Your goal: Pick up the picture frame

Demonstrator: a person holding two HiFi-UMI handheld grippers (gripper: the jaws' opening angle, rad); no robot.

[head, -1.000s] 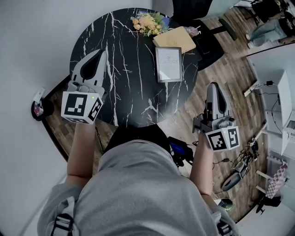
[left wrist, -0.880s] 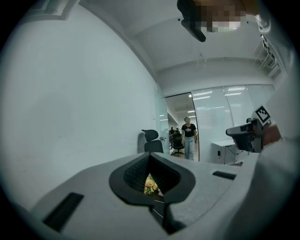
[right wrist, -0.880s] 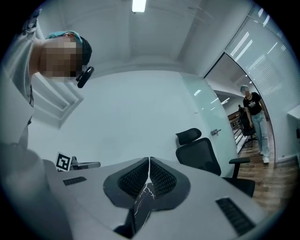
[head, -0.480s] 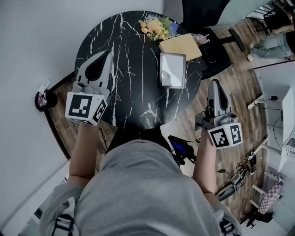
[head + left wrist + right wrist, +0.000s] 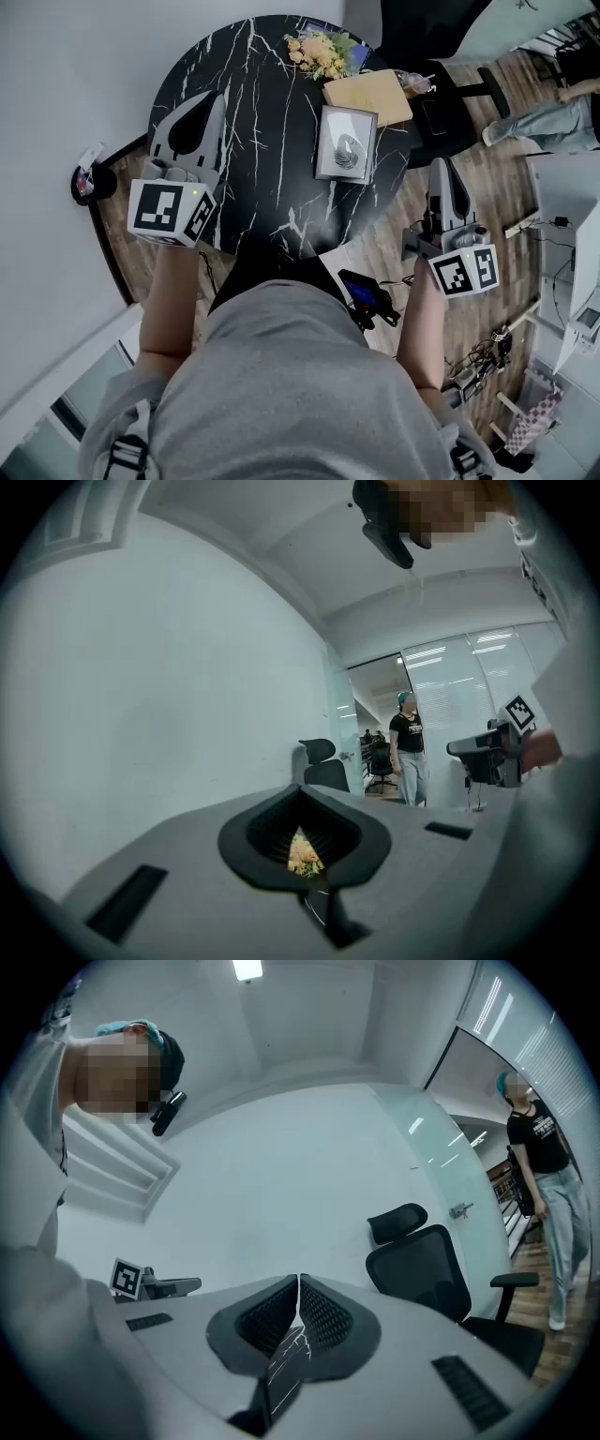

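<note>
Picture frame (image 5: pixel 346 142): lies flat on the black marble tabletop (image 5: pixel 262 112), right of centre in the upper frame; just below a tan board (image 5: pixel 367 94)
Left claw (image 5: pixel 217 97): clenched on nothing, tips together; over the tabletop's left part, well apart from the picture frame
Right claw (image 5: pixel 440 166): clenched, empty; off the tabletop's right rim, lower right of the picture frame, above the wooden floor (image 5: pixel 487 187)
Flowers (image 5: pixel 323 52): at the tabletop's upper rim

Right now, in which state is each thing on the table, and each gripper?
picture frame: flat on the table, face up, untouched.
wooden board: flat, beyond the frame.
flower bouquet: lying at the far edge.
left gripper: shut, empty.
right gripper: shut, empty.
</note>
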